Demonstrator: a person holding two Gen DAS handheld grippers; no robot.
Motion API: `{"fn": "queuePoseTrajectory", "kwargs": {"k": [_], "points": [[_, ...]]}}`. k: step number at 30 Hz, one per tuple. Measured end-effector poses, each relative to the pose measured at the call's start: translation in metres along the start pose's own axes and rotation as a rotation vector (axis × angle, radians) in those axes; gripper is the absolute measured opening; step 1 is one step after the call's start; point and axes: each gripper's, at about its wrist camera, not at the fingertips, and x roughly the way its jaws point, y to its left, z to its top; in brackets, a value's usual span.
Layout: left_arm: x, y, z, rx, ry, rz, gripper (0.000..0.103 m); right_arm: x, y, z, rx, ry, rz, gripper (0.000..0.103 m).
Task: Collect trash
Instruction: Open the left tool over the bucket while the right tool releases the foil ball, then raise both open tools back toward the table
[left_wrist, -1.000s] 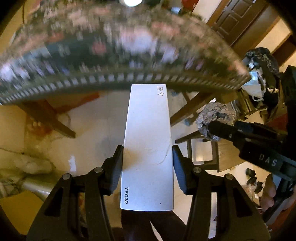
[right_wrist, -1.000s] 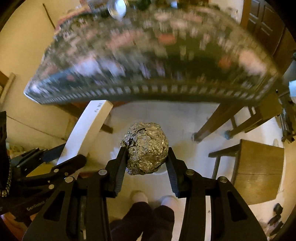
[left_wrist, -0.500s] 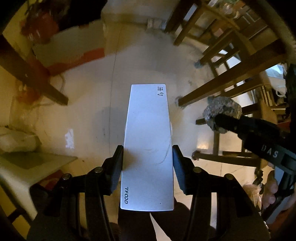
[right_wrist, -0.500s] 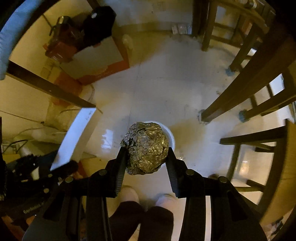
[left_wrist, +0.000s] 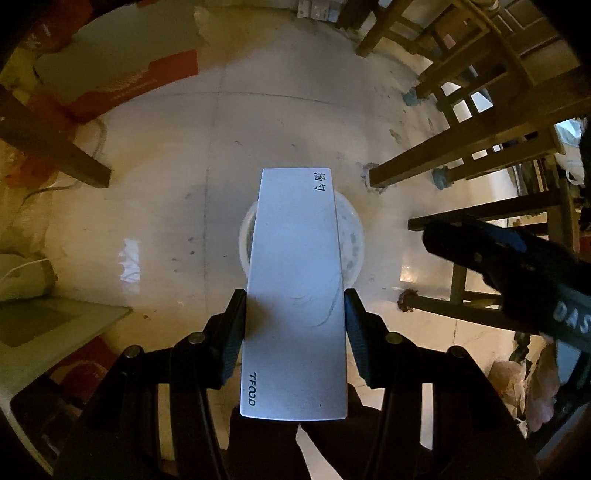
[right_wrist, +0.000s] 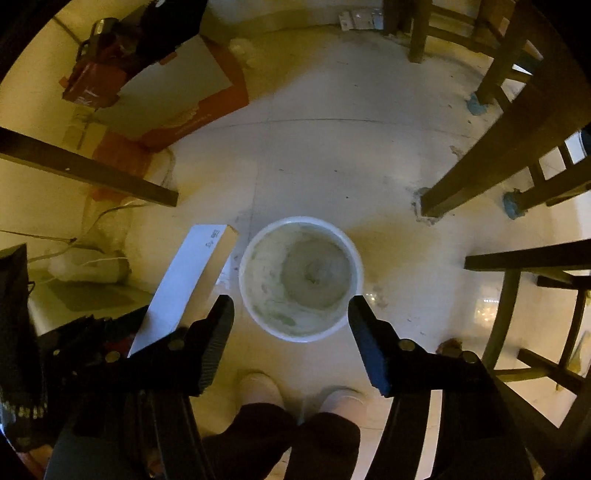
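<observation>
trash: a flat white box (left_wrist: 295, 295) printed "tfood" is clamped in the left gripper (left_wrist: 294, 339); the box hangs right over the white bucket (right_wrist: 300, 278) on the floor, hiding most of it in the left wrist view.
bucket: stands on the pale tile floor (right_wrist: 332, 155) between wooden chair legs (right_wrist: 491, 162), just ahead of the person's shoes (right_wrist: 260, 386); something grey and blurred shows at its bottom, too unclear to name.
step: dropping-off stage, judged from both grippers poised over the bucket.
right gripper (right_wrist: 291, 332): jaws opening, nothing between them, aimed steeply down at the bucket mouth.
left gripper: pads press both long edges of the box, pointed steeply down.
next move: likely to release the box; it looks longer than the bucket is wide, so it should go in end first.
</observation>
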Motion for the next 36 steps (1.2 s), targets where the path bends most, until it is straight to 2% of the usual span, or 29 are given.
{"fn": "queuePoseTrajectory", "kwargs": {"k": [8,14,20,25,31,36], "points": [[0.015,-0.015,0.022,-0.011,0.027,0.016,0.056,-0.016,-0.014,0.0,0.013,-0.01,-0.026,0.061],[-0.021,-0.028,0.021,0.021,-0.002,0.042,0.056,-0.051,-0.007,0.0,0.008,-0.032,-0.022,0.061],[-0.098,-0.045,0.018,0.051,-0.063,0.058,0.056,-0.107,0.012,0.0,-0.004,-0.066,-0.015,0.061],[-0.177,-0.063,0.017,0.061,-0.135,0.058,0.056,-0.171,0.03,-0.002,-0.005,-0.109,-0.004,0.061],[-0.286,-0.083,0.013,0.082,-0.251,0.052,0.056,-0.255,0.054,-0.005,-0.003,-0.194,0.006,0.06],[-0.369,-0.094,0.008,0.092,-0.355,0.033,0.056,-0.334,0.081,-0.011,-0.012,-0.299,0.021,0.06]]}}
